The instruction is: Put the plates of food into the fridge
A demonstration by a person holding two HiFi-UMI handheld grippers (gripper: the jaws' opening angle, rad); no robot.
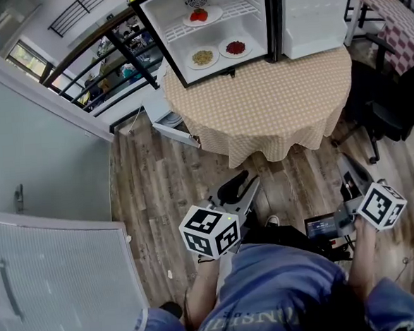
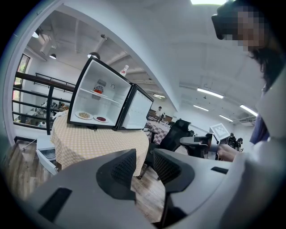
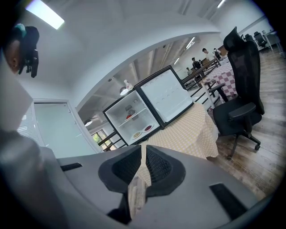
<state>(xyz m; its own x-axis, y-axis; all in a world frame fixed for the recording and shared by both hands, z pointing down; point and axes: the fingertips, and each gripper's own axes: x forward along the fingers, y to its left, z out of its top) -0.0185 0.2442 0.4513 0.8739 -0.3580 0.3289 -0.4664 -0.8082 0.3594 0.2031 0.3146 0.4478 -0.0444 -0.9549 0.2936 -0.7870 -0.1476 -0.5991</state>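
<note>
A small fridge (image 1: 215,26) stands open on a round table (image 1: 273,100) with a checked cloth. Three plates lie inside it: red food (image 1: 199,15) on the upper shelf, yellowish food (image 1: 203,57) and dark red food (image 1: 235,48) on the bottom. My left gripper (image 1: 247,183) and right gripper (image 1: 345,162) hang low over the wooden floor, well short of the table. In the left gripper view the left gripper (image 2: 144,163) has its jaws apart and empty. The right gripper (image 3: 144,156) shows only a thin slit between its jaws, with nothing in it.
The fridge door (image 1: 316,12) swings out to the right. A black office chair (image 3: 239,89) stands right of the table, and another checked table (image 1: 402,27) lies beyond it. A white box (image 1: 172,125) sits on the floor left of the table, near a railing (image 1: 125,54).
</note>
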